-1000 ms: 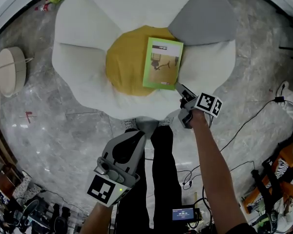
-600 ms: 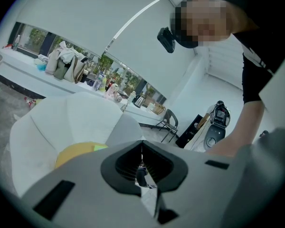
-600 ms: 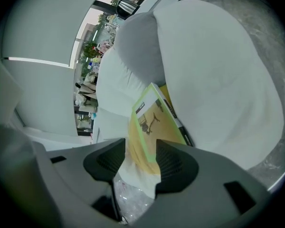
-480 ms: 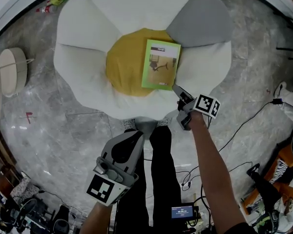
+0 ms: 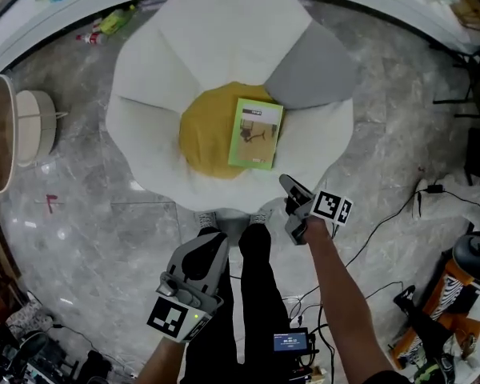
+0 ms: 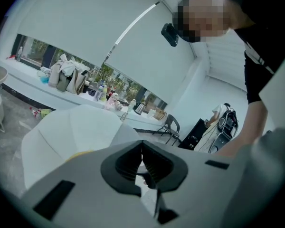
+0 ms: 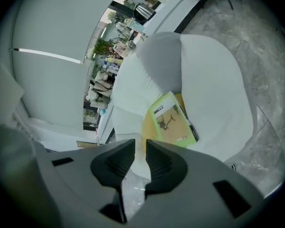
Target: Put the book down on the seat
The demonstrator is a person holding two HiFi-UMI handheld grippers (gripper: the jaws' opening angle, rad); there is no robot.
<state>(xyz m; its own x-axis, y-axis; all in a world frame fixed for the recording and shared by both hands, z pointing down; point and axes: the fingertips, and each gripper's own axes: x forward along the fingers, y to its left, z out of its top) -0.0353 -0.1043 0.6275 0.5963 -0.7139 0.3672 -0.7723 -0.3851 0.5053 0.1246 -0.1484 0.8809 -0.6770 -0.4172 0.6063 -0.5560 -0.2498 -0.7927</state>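
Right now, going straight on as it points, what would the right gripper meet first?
The right gripper, jaws just closing on nothing, would probably meet the seat's white front petal, just short of the book; depth is unclear.

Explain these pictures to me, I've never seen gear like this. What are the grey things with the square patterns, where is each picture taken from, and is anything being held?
There is no robot here: a person holds a two-jaw gripper in each hand, and the patterned cubes are part of them. The head view looks down from a camera on the person's head. The other two views come from cameras riding on the grippers. A green book lies flat on the yellow centre of a flower-shaped seat. The right gripper is off the seat's near edge. Its jaws have just been closing, with a narrow gap and nothing between them. The left gripper is by the person's legs, jaws together, empty.
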